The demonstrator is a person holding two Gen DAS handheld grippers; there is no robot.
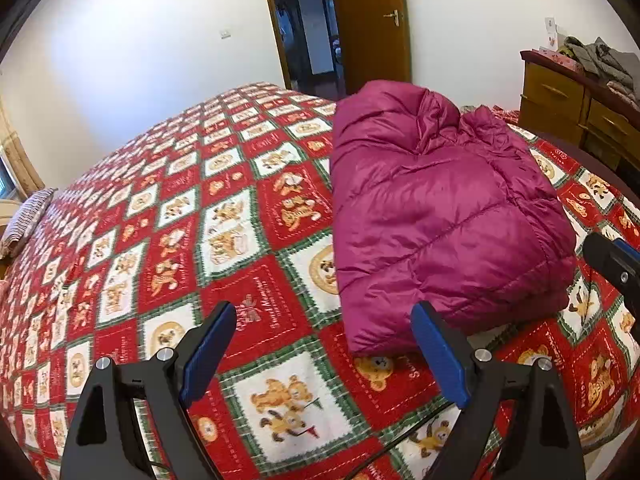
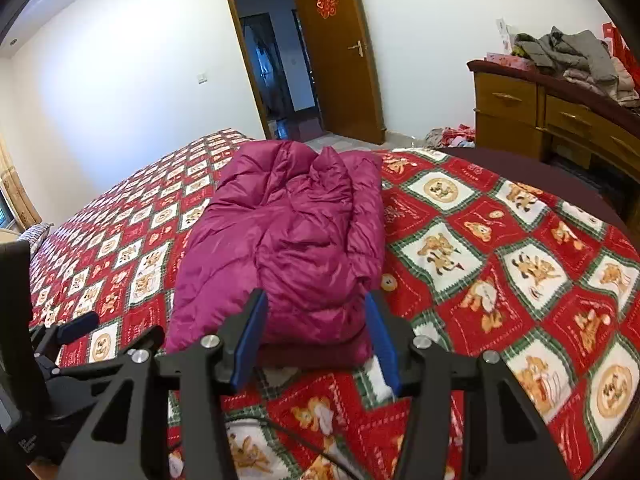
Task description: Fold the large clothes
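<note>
Folded magenta jacket (image 1: 440, 216) on bear-print bedspread (image 1: 200, 240), wooden dresser (image 2: 560, 120) beyond.

Magenta puffer jacket (image 1: 436, 216) lies folded on bedspread (image 1: 168, 216).

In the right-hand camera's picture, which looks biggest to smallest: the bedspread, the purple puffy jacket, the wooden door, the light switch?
1. Bedspread
2. Puffer jacket
3. Door, though it stands much farther away, so this is apparent size only
4. Light switch
</note>
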